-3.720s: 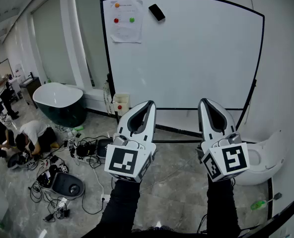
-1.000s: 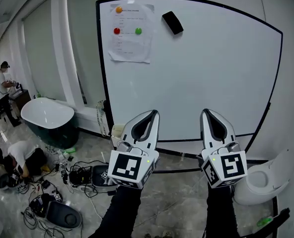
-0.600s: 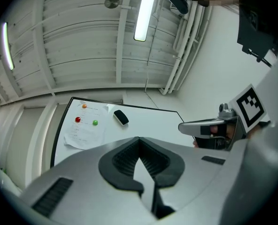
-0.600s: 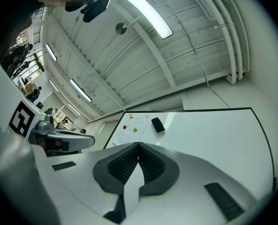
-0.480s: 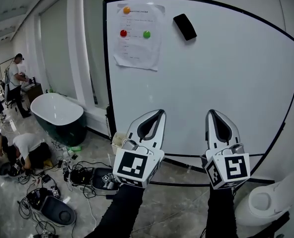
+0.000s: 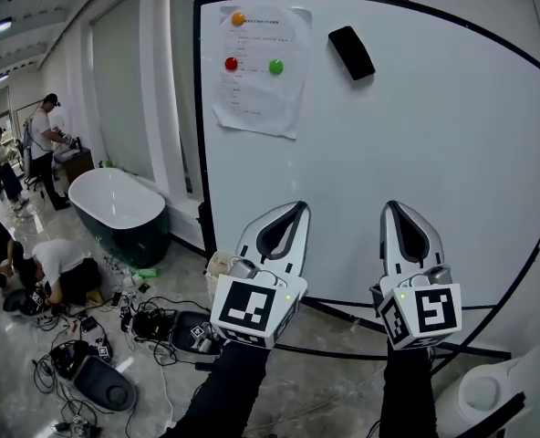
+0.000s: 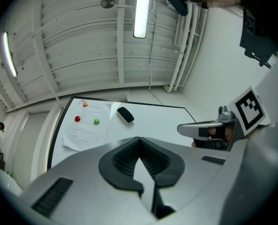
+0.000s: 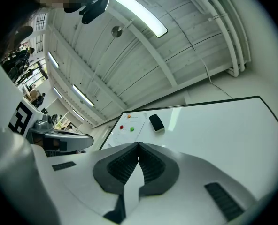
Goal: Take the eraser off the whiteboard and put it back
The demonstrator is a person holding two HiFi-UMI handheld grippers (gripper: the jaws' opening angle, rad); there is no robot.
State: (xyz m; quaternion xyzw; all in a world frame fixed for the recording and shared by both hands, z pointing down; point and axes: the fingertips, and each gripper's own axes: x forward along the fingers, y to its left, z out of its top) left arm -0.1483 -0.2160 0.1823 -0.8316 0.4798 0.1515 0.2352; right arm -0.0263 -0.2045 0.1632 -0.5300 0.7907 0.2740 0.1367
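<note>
The whiteboard [image 6: 416, 153] stands upright ahead. Low in front of it, the left gripper [image 6: 297, 206] and right gripper [image 6: 390, 205] point up at it, both jaws clenched together on nothing. The eraser [image 6: 352, 52] sits tilted high on the board, near the paper sheet [image 6: 261, 85] and well above both grippers. To do this well, raise one gripper, part its jaws early, and square them across the eraser's narrow sides. It probably clings by magnet, so pull it straight off.

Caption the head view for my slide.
Left gripper and right gripper, both shut, face a whiteboard with eraser near top.
</note>
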